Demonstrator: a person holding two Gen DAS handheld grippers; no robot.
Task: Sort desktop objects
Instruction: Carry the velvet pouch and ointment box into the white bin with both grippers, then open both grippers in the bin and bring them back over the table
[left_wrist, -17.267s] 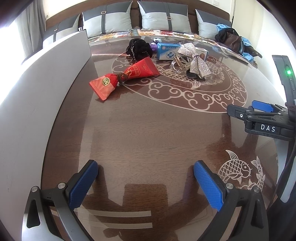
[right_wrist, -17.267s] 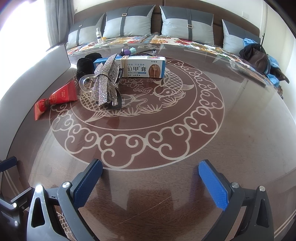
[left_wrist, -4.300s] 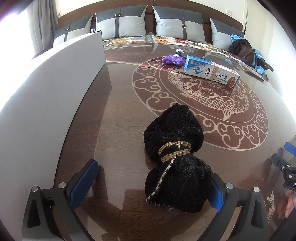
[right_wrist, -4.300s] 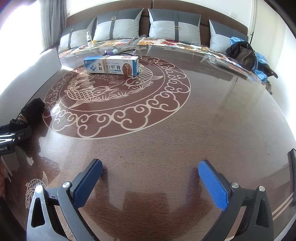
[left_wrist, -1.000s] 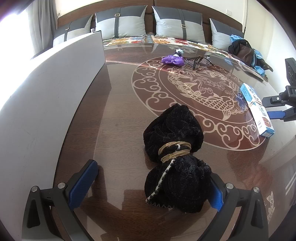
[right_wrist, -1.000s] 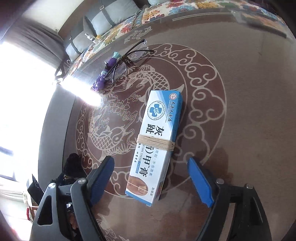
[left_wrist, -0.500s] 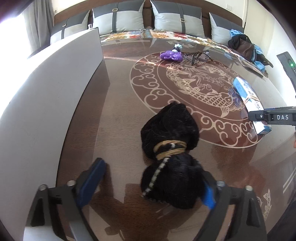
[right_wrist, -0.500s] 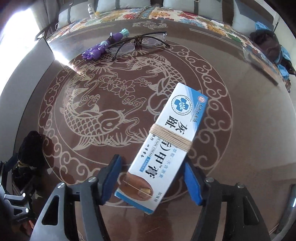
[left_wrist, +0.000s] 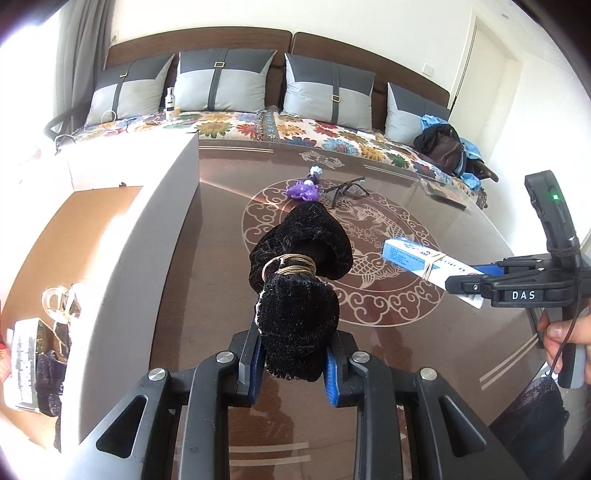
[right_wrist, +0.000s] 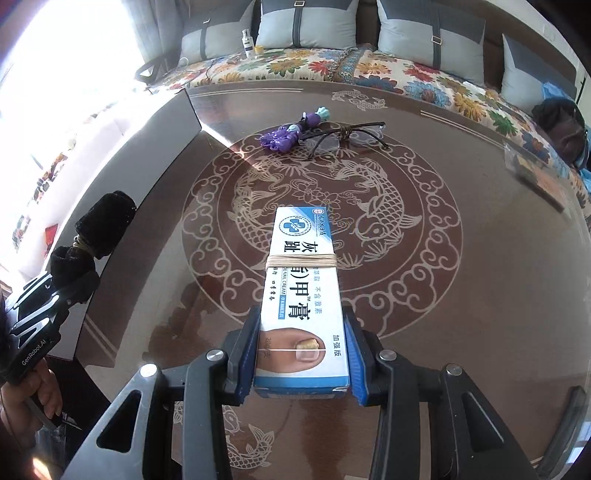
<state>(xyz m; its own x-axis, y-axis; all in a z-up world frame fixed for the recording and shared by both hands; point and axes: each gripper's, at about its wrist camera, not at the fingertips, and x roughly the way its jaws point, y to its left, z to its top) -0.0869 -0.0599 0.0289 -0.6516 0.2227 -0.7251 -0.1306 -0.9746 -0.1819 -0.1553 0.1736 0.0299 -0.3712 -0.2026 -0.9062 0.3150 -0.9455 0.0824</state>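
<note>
Both hands loaded, mid-carry. My left gripper (left_wrist: 293, 373) has just been closing; its fingers (left_wrist: 254, 363) now pinch the lower lobe of the black scrunchie bundle (left_wrist: 299, 280), which hangs clear of the desk (left_wrist: 207, 295) with its tan elastic band wrap showing at the waist. My right gripper (right_wrist: 301, 360) has also just been closing; its fingers (right_wrist: 246, 356) clamp the near end of the nail cream box (right_wrist: 303, 291), the far end sticking out above the carp medallion, off the glass as far as I can judge.

Step in hand, as I read it: transfer of picked items toward the storage box (left_wrist: 162, 236) on the left side.

Next move calls for swinging the scrunchie bundle over the grey wall and lowering before I release; the nail cream box follows, kept level so it does not slip.

Storage box contents: a sparkly bow clip (left_wrist: 26, 362) and a ring-shaped clear item, partly hidden.

Left on the desk: purple toy (right_wrist: 280, 137), glasses (right_wrist: 343, 134), touching or nearly so.
</note>
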